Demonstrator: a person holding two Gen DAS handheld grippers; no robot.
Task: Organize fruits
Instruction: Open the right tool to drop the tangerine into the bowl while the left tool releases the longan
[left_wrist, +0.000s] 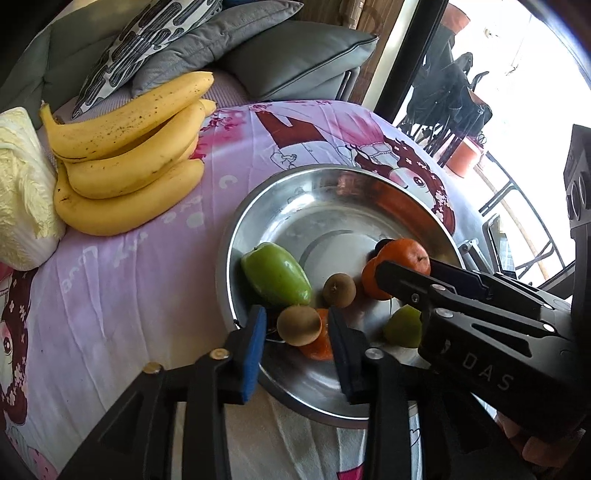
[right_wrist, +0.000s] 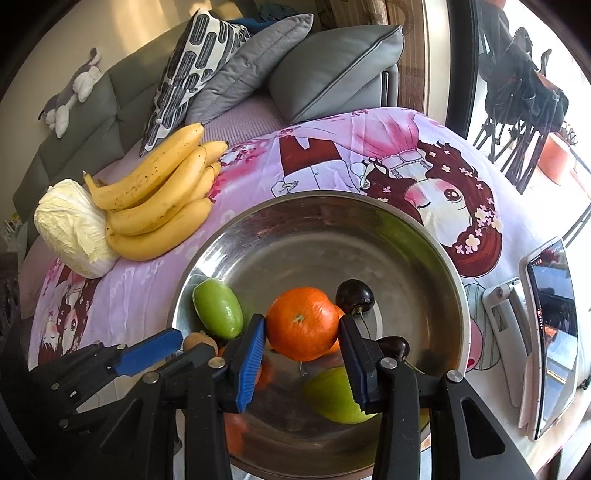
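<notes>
We see a surface covered by a pink cartoon-print cloth (right_wrist: 332, 155), and on it a wide round stainless-steel bowl (right_wrist: 369, 236). Left of the bowl lie a pale napa cabbage (right_wrist: 70, 225) and a bunch of yellow bananas (right_wrist: 159, 199), touching each other. Inside the bowl sit 2 oblong green fruits (left_wrist: 275, 273), mandarins, 2 small brown kiwis (left_wrist: 339, 290) and a dark cherry (right_wrist: 354, 293). Our right tool (right_wrist: 302, 328) grips a round orange mandarin (right_wrist: 301, 323) above the bowl. Our left tool (left_wrist: 297, 328) stands open, its fingers either side of a brown kiwi (left_wrist: 298, 325) at the bowl's near edge.
</notes>
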